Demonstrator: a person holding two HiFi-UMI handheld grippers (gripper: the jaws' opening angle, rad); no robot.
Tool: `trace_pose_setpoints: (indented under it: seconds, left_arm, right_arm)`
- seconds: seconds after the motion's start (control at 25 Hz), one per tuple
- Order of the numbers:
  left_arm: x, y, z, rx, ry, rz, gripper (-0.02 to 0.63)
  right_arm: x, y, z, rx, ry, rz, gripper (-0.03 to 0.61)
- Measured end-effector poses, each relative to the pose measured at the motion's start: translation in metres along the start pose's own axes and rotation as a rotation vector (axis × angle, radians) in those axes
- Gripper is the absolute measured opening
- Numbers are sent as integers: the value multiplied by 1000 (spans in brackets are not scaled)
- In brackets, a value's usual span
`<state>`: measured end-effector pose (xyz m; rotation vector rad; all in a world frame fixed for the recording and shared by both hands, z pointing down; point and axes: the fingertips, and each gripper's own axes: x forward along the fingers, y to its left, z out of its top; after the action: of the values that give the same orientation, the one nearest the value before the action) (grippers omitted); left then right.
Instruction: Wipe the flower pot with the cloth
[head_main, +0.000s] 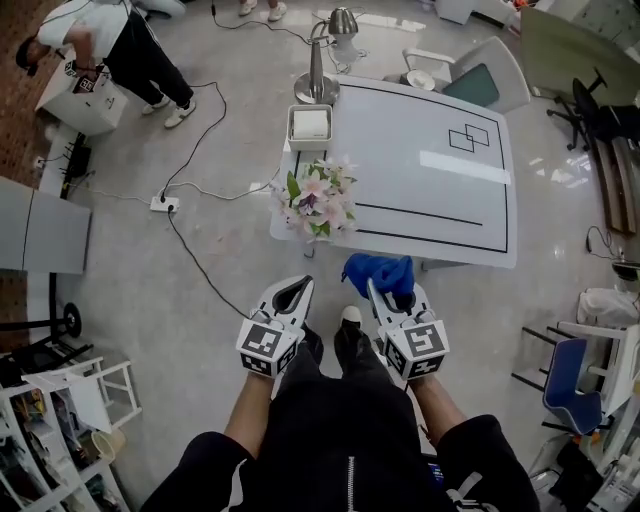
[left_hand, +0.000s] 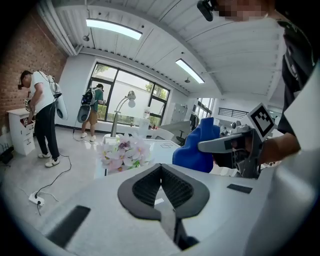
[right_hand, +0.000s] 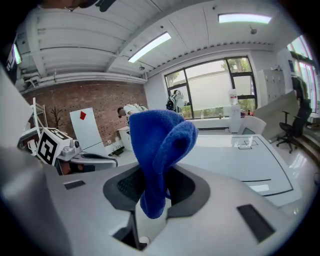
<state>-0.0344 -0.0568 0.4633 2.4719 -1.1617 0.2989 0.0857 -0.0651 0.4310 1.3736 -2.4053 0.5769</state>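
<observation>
white table | desk lamp | white box | power strip

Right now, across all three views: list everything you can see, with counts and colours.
table: 1, white with black lines, ahead of the person
flower pot: 1, pink-white blooms, table's near-left corner
box: 1, white, table's far-left corner
desk lamp: 1, silver, beyond the box
power strip: 1, white, floor left of table
chair: 1, blue, floor at right
bystanders: 2, one far left, one by the window
cloth: 1, blue, in the right gripper's jaws
left gripper: 1, white, jaws shut, empty
right gripper: 1, white, jaws shut on cloth
</observation>
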Motion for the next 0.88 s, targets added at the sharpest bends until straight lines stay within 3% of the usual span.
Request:
trace_pose_setpoints:
  seconds: [0.44, 0.88]
  left_arm:
    - [4, -13, 31, 46, -37, 7, 8]
    - [-6, 4, 30, 29, -44, 63, 8]
  right_arm:
    - [-20, -12, 8, -26, 4, 28, 101]
    - [-9, 3, 9, -28, 7, 74, 101]
